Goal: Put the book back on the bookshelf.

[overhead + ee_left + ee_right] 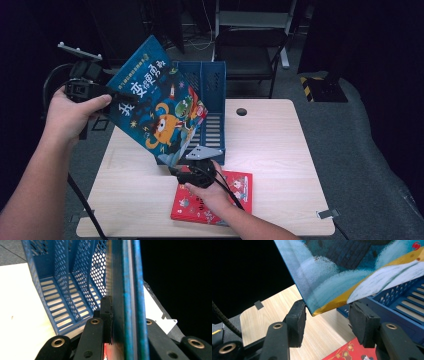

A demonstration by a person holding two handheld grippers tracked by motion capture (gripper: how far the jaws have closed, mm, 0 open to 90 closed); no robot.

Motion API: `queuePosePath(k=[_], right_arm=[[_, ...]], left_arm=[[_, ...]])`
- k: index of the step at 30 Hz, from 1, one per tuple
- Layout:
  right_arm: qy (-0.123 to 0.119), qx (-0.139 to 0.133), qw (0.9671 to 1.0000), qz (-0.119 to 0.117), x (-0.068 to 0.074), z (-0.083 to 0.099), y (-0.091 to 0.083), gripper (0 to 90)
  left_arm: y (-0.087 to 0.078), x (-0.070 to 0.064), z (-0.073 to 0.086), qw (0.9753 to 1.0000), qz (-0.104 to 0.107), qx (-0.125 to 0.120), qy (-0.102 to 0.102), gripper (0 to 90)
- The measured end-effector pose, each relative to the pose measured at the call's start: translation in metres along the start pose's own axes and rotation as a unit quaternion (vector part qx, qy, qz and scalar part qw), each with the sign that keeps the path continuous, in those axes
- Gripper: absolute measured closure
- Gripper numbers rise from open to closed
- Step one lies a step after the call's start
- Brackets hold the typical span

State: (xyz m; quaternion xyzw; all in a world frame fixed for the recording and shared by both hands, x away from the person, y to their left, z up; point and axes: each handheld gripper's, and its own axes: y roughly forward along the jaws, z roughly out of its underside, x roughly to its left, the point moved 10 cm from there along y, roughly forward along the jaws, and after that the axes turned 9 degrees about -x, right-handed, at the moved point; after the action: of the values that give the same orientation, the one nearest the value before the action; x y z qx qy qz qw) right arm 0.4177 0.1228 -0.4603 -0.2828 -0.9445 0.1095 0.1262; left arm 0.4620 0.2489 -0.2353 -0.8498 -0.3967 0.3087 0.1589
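Note:
A blue picture book (155, 100) with a cartoon monster cover hangs tilted above the table, partly in front of a blue slotted file rack (212, 85). My left gripper (107, 92) is shut on the book's upper left edge; in the left gripper view the book (127, 290) stands edge-on between the jaws of that gripper (126, 320). My right gripper (175, 168) is open at the book's lowest corner. In the right gripper view that corner (352, 270) dips between the spread pads of the gripper (329, 320). A red book (240, 190) lies flat under my right hand.
The rack (57, 290) stands at the back middle of the light wooden table (270, 150), its compartments empty. A round cable hole (241, 111) sits right of the rack. A dark chair (250, 45) stands behind the table. Tape marks (325, 214) the front right corner.

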Motion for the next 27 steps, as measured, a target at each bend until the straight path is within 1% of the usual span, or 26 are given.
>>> queuePosePath(k=[1,2,3,5,7,10,11,12,13,14,16,18,19,20,21,22,23,24,25,26,27], right_arm=[[0.0,-0.001,1.0,-0.003,0.001,0.0,0.002,48.0],[-0.001,-0.002,1.0,-0.005,0.001,-0.001,0.004,48.0],[0.005,-0.001,1.0,-0.006,0.003,-0.001,0.006,48.0],[0.004,-0.001,1.0,-0.008,0.003,-0.001,0.008,48.0],[0.001,0.002,0.9999,-0.011,0.003,-0.001,0.01,48.0],[0.004,0.004,0.9999,-0.014,0.005,-0.002,0.013,48.0],[0.001,0.003,0.9999,-0.015,0.005,-0.003,0.014,48.0],[-0.001,0.002,0.9999,-0.016,0.005,-0.003,0.015,48.0],[0.002,0.003,0.9999,-0.016,0.005,-0.004,0.016,48.0],[-0.003,0.002,0.9999,-0.017,0.005,-0.005,0.018,48.0],[-0.003,0.001,0.9998,-0.017,0.005,-0.006,0.019,48.0],[0.0,0.002,0.9998,-0.017,0.006,-0.006,0.021,47.9],[-0.004,0.002,0.9998,-0.018,0.006,-0.006,0.021,47.9],[0.001,0.0,0.9998,-0.019,0.007,-0.006,0.022,48.0],[0.001,0.0,0.9998,-0.019,0.007,-0.006,0.022,48.0],[-0.004,0.002,0.9998,-0.02,0.006,-0.006,0.023,48.0],[-0.002,0.001,0.9998,-0.021,0.007,-0.006,0.024,48.0],[-0.002,0.003,0.9998,-0.021,0.008,-0.006,0.025,48.0],[0.002,0.003,0.9997,-0.023,0.009,-0.006,0.026,48.0],[0.004,0.003,0.9997,-0.023,0.01,-0.005,0.026,48.0],[-0.002,0.005,0.9997,-0.024,0.01,-0.005,0.028,48.0]], left_arm=[[-0.001,0.002,0.0,1.0,-0.002,-0.002,0.002,81.5],[-0.001,0.002,-0.001,1.0,-0.003,-0.002,-0.001,81.5],[-0.002,0.004,0.0,1.0,-0.005,0.0,-0.004,81.5],[-0.003,0.005,-0.001,1.0,-0.007,-0.003,-0.002,81.4],[-0.004,0.006,0.0,0.9999,-0.009,0.002,-0.008,81.3],[-0.006,0.009,-0.002,0.9999,-0.014,-0.001,-0.004,81.3],[-0.006,0.01,-0.002,0.9998,-0.016,-0.004,-0.006,81.3],[-0.007,0.01,-0.002,0.9999,-0.014,0.001,-0.009,81.3],[-0.008,0.011,-0.002,0.9998,-0.016,-0.001,-0.009,81.3],[-0.009,0.012,-0.003,0.9998,-0.018,-0.003,-0.012,81.3],[-0.009,0.014,-0.004,0.9997,-0.02,-0.006,-0.011,81.3],[-0.01,0.017,-0.004,0.9995,-0.023,-0.008,-0.019,81.1],[-0.011,0.019,-0.003,0.9996,-0.023,-0.006,-0.015,81.1],[-0.011,0.02,-0.003,0.9995,-0.026,-0.007,-0.018,81.0],[-0.011,0.02,-0.003,0.9995,-0.026,-0.007,-0.018,80.9],[-0.012,0.022,-0.003,0.9995,-0.026,-0.007,-0.019,80.9],[-0.012,0.022,-0.002,0.9992,-0.028,-0.007,-0.027,80.8],[-0.013,0.024,-0.002,0.9992,-0.029,-0.006,-0.027,80.8],[-0.013,0.027,-0.002,0.9993,-0.031,-0.007,-0.021,80.8],[-0.014,0.026,-0.002,0.999,-0.032,-0.007,-0.031,80.8],[-0.014,0.028,-0.002,0.9989,-0.035,-0.009,-0.03,80.7]])
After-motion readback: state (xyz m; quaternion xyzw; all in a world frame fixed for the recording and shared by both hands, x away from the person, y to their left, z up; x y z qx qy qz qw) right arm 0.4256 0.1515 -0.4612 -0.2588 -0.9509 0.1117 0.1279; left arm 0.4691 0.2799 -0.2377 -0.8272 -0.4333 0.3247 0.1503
